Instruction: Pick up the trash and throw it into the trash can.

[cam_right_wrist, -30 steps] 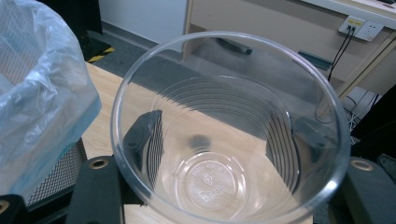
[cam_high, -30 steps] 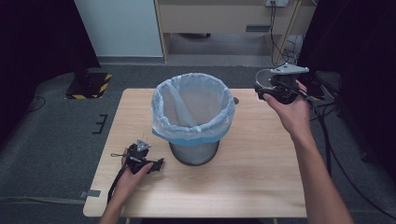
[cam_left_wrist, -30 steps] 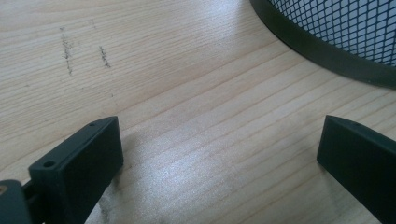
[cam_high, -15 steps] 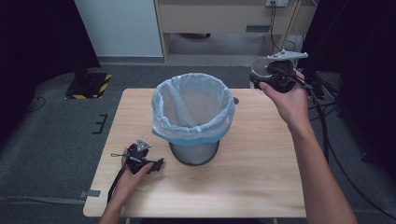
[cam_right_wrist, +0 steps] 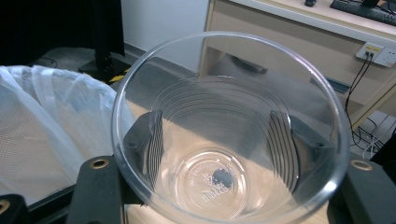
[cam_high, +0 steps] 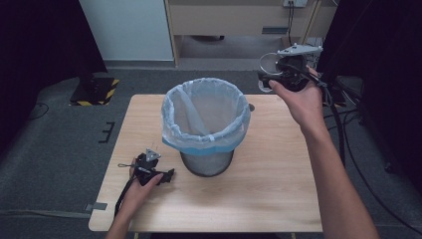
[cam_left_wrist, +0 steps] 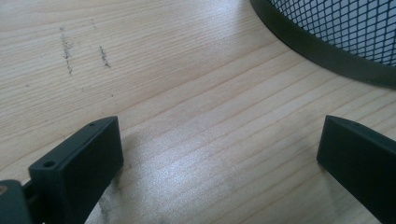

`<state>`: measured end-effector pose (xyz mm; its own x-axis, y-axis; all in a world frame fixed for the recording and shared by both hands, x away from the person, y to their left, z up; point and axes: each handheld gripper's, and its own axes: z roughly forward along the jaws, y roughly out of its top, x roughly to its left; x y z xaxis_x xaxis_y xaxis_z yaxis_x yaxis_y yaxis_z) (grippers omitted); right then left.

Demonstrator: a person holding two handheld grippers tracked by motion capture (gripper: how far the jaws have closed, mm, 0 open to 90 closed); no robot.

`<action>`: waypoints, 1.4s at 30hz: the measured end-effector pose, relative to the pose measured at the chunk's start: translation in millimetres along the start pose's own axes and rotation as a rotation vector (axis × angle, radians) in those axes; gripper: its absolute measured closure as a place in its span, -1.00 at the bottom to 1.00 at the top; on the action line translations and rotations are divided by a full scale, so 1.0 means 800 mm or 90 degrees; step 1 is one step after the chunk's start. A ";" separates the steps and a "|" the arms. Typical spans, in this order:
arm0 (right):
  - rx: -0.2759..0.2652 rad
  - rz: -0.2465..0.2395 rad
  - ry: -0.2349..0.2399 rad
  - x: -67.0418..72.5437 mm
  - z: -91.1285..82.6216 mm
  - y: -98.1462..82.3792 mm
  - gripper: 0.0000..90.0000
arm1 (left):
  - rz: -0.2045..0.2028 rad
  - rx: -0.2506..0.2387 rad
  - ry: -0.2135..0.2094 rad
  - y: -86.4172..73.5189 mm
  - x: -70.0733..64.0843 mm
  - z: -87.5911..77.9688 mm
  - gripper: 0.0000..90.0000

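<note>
Two grippers up: my right gripper clamps a clear ribbed plastic cup above the table's far right corner, beside the bag-lined black mesh bin; left gripper rests open, empty

A wooden table fills the middle of the high view, with faint dark scuff marks on its grain at the upper left of the left gripper view. Grey carpet surrounds it. At the upper left sits a black block with yellow-black hazard stripes. A white panel stands at top centre-left, a wooden cabinet beside it. Cables trail at the right edge; a wall socket shows at the right gripper view's upper right.
</note>
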<state>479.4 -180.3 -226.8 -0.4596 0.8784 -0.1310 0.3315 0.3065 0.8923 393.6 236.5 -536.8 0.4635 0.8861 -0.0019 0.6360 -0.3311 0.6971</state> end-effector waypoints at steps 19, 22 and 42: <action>-0.010 0.008 0.066 0.024 0.016 0.018 -0.18 | 0.000 0.000 0.000 0.000 0.000 0.000 -1.00; -0.010 0.008 0.079 0.030 0.018 0.021 -0.18 | 0.000 0.000 0.000 0.000 0.000 0.000 -1.00; -0.007 -0.010 0.127 0.074 0.040 0.027 -0.19 | 0.001 0.000 -0.001 0.000 -0.001 0.000 -1.00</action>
<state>485.4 -110.0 -229.4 -0.6188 0.7834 -0.0580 0.3147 0.3148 0.8955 393.1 236.2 -536.8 0.4654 0.8851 -0.0020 0.6354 -0.3324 0.6970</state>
